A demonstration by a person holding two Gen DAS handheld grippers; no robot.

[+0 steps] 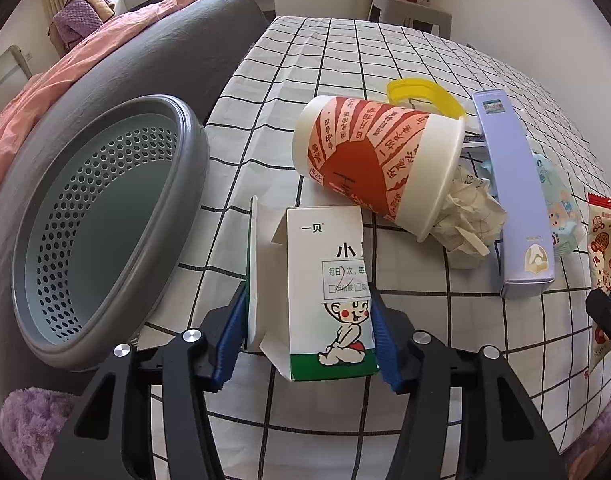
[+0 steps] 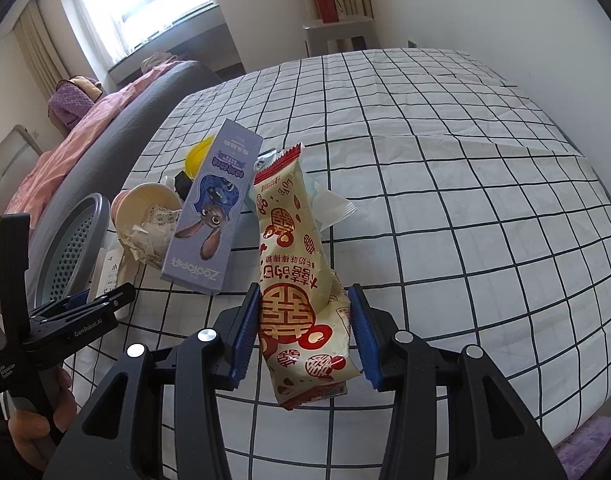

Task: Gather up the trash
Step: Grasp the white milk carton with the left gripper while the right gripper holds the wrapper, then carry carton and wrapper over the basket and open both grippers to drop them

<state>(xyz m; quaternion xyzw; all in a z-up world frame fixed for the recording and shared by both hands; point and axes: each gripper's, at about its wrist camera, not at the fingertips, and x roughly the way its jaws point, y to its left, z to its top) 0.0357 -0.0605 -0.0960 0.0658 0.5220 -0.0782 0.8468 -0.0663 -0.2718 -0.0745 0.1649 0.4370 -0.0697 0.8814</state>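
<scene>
Two pieces of trash sit gripped at the bottom centre of each wrist view. The left gripper [image 1: 307,328] has its ribbed blue fingers [image 1: 230,332] pressed against both sides of a white cardboard carton [image 1: 329,292] with a torn flap and a cartoon baby print. The right gripper [image 2: 303,328] is clenched on a glossy cream-and-red snack wrapper [image 2: 295,280], crinkled, with a serrated top edge.

Just above the carton, a paper cup [image 1: 379,164] printed with orange rays lies on its side, crumpled paper [image 1: 471,216] spilling from its mouth. Right of it lies a long lavender box [image 1: 513,200]; behind it, a translucent yellow lid [image 1: 425,94]. All rest on a white cloth with a black grid [image 1: 345,60]. At left, a grey-rimmed perforated plastic bin [image 1: 105,216] gapes.
</scene>
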